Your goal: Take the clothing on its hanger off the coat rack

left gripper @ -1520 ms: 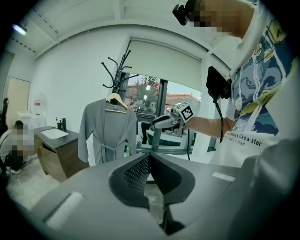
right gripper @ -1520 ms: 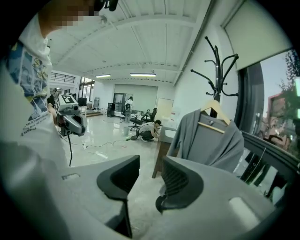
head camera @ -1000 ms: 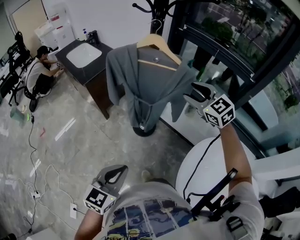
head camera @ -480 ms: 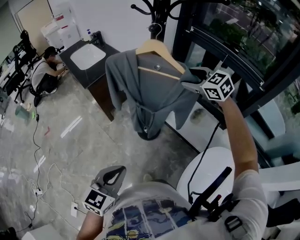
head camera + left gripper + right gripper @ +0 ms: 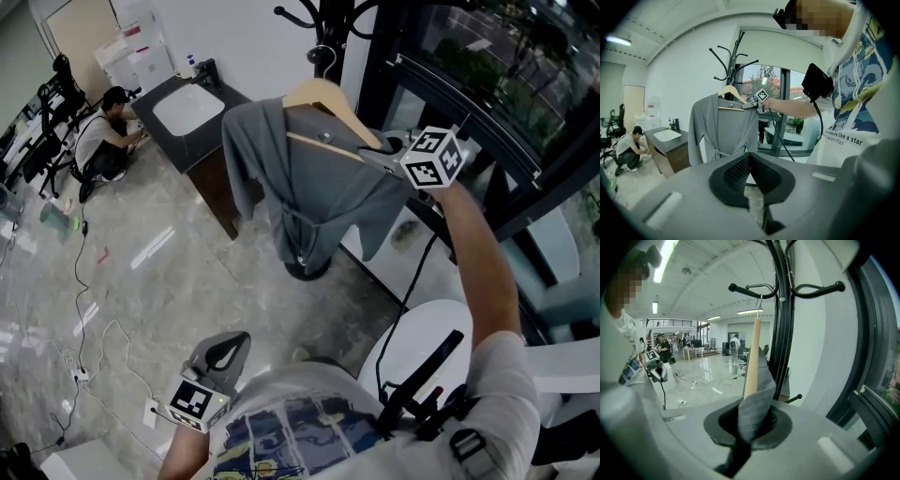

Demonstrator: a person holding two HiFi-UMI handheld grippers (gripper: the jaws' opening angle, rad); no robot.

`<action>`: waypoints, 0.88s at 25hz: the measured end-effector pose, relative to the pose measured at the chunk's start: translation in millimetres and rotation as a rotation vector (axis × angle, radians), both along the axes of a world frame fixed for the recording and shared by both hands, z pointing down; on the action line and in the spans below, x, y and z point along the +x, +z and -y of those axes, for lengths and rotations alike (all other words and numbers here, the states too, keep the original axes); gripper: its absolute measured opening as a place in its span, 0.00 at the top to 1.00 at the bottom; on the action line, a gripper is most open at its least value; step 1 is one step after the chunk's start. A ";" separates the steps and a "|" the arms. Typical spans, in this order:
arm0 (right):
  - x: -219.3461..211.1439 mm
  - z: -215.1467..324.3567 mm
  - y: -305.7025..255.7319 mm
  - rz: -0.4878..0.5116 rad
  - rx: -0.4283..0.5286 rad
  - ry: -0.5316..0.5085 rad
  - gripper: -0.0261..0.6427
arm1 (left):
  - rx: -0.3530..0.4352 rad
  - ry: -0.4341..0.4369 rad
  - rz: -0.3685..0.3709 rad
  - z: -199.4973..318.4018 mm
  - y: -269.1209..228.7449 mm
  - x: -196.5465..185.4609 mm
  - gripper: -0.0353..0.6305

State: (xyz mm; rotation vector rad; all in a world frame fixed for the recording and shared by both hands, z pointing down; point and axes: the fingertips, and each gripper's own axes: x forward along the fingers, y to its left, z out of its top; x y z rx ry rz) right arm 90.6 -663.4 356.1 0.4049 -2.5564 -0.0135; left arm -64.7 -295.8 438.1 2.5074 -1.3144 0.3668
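Note:
A grey robe-like garment (image 5: pixel 309 187) hangs on a wooden hanger (image 5: pixel 323 94), whose hook sits on a black coat rack (image 5: pixel 323 19). My right gripper (image 5: pixel 380 150) is raised at the hanger's right shoulder end and is shut on it through the grey cloth. In the right gripper view the wooden hanger (image 5: pixel 751 357) runs up to the rack's hook (image 5: pixel 780 310), and grey fabric (image 5: pixel 757 408) fills the jaws. My left gripper (image 5: pixel 225 352) hangs low by my body, shut and holding nothing. From the left gripper view the garment (image 5: pixel 724 131) is well ahead.
A dark cabinet with a white sink (image 5: pixel 192 108) stands left of the rack. A person (image 5: pixel 103 141) crouches beyond it. Cables (image 5: pixel 84 347) trail over the marble floor. A black-framed window (image 5: pixel 469 122) runs right behind the rack, and a white round seat (image 5: pixel 412 337) is at my right.
My right gripper rose from beside the garment's lower right edge to the hanger's right end, and its jaws closed on it. The left gripper stayed low.

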 end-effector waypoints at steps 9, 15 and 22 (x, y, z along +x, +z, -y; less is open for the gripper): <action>2.0 -5.6 -2.9 -0.011 0.028 0.069 0.95 | -0.004 -0.030 0.004 -12.9 -4.8 -11.2 0.94; 5.5 -20.8 -22.8 -0.028 0.041 0.088 0.95 | 0.004 -0.015 -0.013 -33.0 1.2 -19.9 0.94; 13.8 -58.1 -51.2 -0.031 0.076 0.123 0.95 | 0.006 0.017 -0.032 -63.6 3.9 -25.7 0.94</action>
